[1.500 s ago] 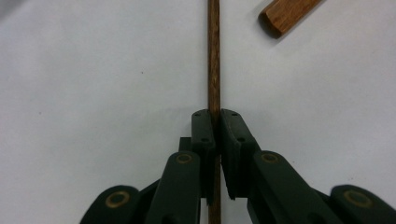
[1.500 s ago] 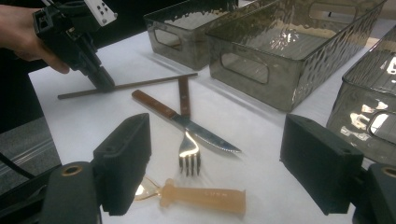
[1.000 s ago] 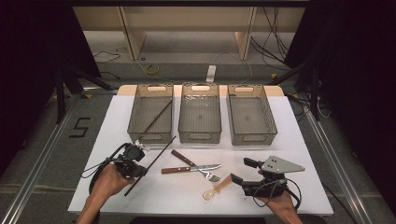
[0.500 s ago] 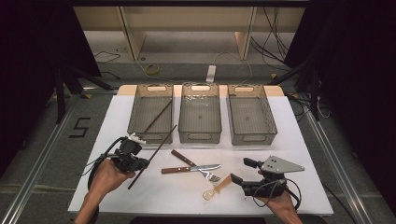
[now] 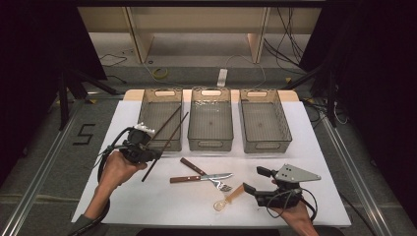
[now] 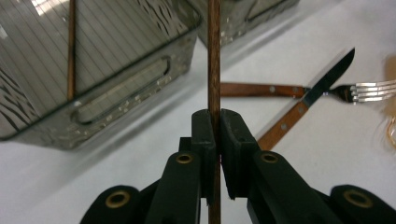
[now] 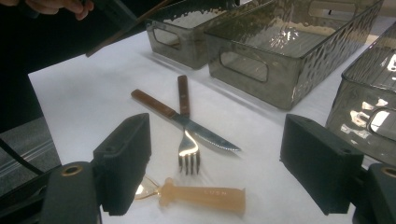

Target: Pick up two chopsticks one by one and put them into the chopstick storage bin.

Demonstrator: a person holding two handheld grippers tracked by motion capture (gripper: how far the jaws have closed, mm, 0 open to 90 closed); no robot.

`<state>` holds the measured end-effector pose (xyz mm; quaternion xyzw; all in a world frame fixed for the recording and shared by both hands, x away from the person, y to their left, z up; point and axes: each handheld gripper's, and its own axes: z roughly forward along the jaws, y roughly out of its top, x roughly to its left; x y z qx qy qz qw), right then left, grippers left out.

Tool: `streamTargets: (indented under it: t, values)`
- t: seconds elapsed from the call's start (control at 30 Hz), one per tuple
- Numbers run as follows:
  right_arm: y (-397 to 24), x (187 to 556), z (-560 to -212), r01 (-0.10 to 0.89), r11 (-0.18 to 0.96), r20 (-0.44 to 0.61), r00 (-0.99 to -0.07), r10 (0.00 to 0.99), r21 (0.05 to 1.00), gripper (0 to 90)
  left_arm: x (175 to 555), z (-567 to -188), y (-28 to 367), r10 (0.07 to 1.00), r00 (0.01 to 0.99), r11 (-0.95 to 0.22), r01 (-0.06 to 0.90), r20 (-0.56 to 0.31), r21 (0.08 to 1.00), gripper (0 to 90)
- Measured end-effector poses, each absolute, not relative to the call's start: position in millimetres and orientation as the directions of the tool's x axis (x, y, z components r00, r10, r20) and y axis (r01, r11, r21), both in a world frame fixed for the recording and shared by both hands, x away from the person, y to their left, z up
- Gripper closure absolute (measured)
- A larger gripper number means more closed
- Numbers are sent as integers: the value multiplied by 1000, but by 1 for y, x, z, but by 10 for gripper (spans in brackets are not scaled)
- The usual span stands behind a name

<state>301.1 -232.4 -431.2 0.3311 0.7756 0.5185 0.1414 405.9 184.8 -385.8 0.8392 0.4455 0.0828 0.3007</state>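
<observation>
Since a second ago your left claw [image 5: 147, 153] has lifted its chopstick [image 5: 164, 146] off the surface [image 5: 162, 201], toward the left bin [image 5: 160, 143]. Item: chopstick, wood; light, stiff, smooth, prone to pivot. Held low on the shaft, jaws clamped; regrip nearer mid-length. Right claw [image 5: 253, 181]: wide, holding nothing, spoon [image 5: 230, 196] just ahead of it.
</observation>
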Motion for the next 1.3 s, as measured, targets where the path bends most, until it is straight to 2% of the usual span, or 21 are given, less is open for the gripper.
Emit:
streamTargets:
  t: [0.5, 1.3]
  values:
    - [-232, 302, -432, 369, 248, 123, -742, 658, 896, 253, 445, -357, 200, 833, 536, -328, 678, -137, 658, 839]
    - [-233, 301, -431, 369, 240, 130, -744, 656, 898, 253, 501, -352, 216, 889, 445, -258, 682, -108, 684, 839]
